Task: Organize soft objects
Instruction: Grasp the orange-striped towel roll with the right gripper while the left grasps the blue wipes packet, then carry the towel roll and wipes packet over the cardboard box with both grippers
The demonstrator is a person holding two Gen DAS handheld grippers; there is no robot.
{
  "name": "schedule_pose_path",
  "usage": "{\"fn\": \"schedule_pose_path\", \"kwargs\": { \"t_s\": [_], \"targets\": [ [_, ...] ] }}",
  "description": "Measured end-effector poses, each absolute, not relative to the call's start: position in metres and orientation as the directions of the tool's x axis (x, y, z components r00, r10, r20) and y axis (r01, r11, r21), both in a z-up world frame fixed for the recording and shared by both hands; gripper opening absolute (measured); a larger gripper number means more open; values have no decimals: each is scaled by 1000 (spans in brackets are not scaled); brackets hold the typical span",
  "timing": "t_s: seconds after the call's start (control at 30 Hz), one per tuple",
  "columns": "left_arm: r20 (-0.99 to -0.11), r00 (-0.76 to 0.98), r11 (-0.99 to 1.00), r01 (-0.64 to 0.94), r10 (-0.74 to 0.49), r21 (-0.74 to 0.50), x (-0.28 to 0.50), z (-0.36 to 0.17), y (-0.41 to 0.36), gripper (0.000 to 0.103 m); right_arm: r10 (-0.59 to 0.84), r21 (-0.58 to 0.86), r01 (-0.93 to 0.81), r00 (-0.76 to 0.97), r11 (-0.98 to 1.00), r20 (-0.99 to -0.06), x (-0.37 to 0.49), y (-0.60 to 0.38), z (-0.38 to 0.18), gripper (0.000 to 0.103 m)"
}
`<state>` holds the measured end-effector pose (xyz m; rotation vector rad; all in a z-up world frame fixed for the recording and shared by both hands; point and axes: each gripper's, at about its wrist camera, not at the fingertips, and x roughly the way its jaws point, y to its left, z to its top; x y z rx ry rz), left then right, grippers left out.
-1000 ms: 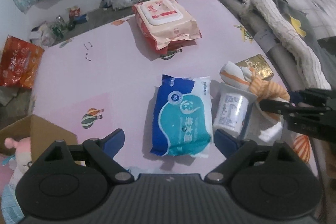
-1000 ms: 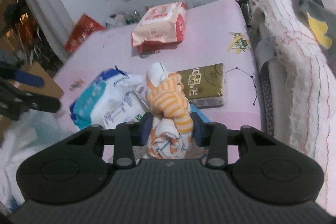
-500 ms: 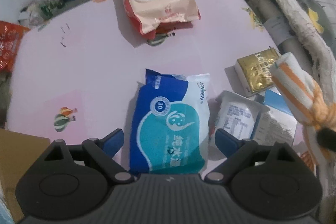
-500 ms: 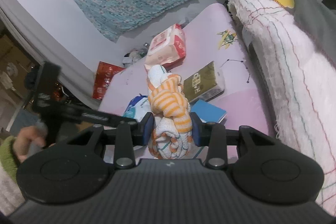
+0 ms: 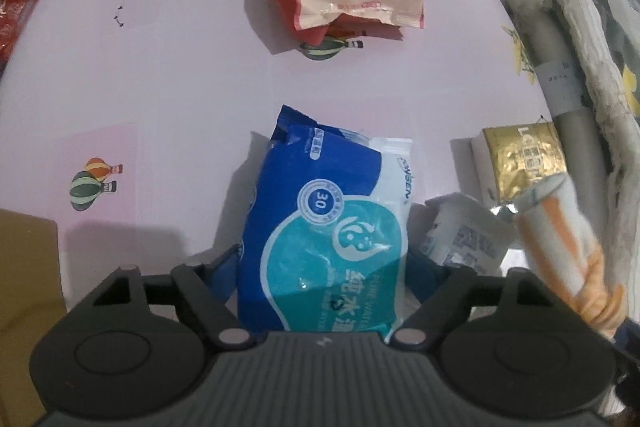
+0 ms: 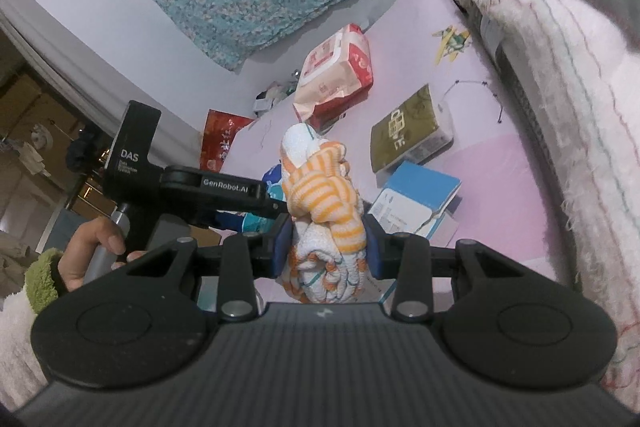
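The left tongs point steeply down over the blue wipes pack, which lies flat on the pink counter between the two blue pads. The jaws have just been closing; the pack now sits between them, and the pads appear to stand at its long edges, though whether they already press cannot be told. To do this pick well, the left tongs should probably close evenly across the pack's width, low enough to catch the bulk and not merely the slack wrapper, since a soft pack is likely to sag or slip. The small white packet lies just beside the right pad and could be nipped by mistake. The right tongs are clamped, fairly narrow, on the knotted orange-striped towel, held above the counter and apart from the pack.
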<state>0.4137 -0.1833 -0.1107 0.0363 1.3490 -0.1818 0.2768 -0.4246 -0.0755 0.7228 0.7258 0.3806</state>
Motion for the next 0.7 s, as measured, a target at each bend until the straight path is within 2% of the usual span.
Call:
{"fn": "schedule_pose_path", "kwargs": {
  "t_s": [0.07, 0.2, 0.43, 0.7],
  "targets": [
    [-967, 230, 985, 159, -106, -70, 411, -107, -186, 72, 551, 718, -66, 691, 693, -468, 278, -423, -78, 36],
    [-962, 248, 983, 169, -115, -74, 404, -99, -188, 69, 560, 727, -70, 690, 683, -459, 278, -420, -77, 36],
    [-931, 326, 980, 158, -165, -118, 388, -58, -184, 68, 560, 738, -87, 712, 669, -424, 271, -418, -59, 36],
    [-860, 435, 961, 188, -266, -202, 348, 8, -175, 68, 557, 773, -110, 756, 625, -343, 246, -421, -27, 36]
  ]
}}
